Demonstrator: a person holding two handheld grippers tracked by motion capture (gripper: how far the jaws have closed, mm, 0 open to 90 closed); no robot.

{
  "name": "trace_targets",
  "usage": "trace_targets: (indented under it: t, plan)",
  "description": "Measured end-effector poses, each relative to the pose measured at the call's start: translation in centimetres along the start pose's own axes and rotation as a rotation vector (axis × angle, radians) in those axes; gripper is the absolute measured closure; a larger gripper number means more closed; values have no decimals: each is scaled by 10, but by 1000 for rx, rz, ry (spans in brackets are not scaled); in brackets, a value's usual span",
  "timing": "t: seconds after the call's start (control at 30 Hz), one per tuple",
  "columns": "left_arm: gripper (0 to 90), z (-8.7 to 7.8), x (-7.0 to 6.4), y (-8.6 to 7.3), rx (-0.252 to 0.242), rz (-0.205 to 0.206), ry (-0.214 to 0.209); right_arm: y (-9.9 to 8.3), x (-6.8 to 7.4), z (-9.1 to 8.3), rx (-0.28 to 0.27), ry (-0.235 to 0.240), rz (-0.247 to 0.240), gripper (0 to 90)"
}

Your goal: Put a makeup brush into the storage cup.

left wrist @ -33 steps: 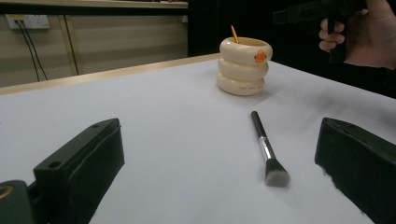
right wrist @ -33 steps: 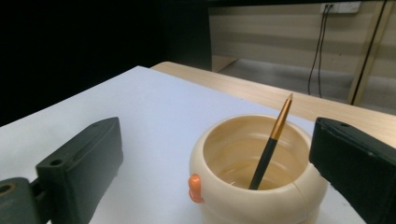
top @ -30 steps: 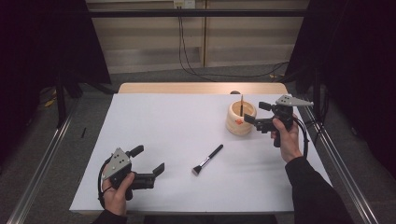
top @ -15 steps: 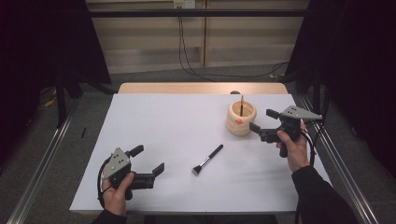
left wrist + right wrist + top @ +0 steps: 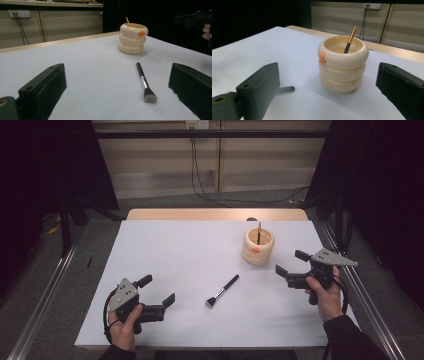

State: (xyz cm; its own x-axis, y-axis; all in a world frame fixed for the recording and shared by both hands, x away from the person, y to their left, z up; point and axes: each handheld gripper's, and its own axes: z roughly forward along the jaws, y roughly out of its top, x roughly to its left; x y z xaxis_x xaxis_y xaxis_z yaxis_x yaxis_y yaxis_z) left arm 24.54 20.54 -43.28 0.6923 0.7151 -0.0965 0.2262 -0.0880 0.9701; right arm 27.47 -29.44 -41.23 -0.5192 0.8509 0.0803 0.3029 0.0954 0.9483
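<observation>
- The table carries a white sheet over most of its top; a strip of bare pale wood shows along the far edge.
- A cream cup made of three stacked rings stands on the sheet toward the far right. It has a small orange knob on its side, and a thin stick with a gold tip leans inside it.
- A black-handled brush lies flat near the middle of the sheet, bristles toward the person, well apart from the cup.
- The left gripper sits at the near left corner, jaws spread, holding nothing.
- The right gripper is held just right of the cup, jaws spread and empty, apart from it.
- Beyond the table are a grey floor, a pale panelled wall with a socket and hanging cables, and dark curtains on both sides. Metal rails run along the floor at left and right.
</observation>
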Motion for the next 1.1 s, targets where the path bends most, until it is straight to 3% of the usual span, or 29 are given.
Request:
trace_targets:
  t: [0.1, 0.27, 0.43, 0.67, 0.8, 1.1]
  plan:
    - [14, -2, -1, 0, 0, 9, 4, -4, 4, -8, 1, -5, -6, 45]
    - [16, -4, -2, -1, -8, -31, -12, -17, 11, -25, 8, -6, -13, 51]
    - [15, -8, 1, -1, -13, -7, 11, -27, 13, -37, 7, -14, -6, 45]
    - [13, -10, 2, -1, -13, 0, 9, -35, 24, -54, 0, -10, 3, 22]
    - [14, -10, 2, -1, -9, 6, 12, -38, 25, -58, 20, -2, 5, 22]
    - [13, -9, 4, -2, -11, -5, 12, -38, 24, -55, -4, 8, 12, 11]
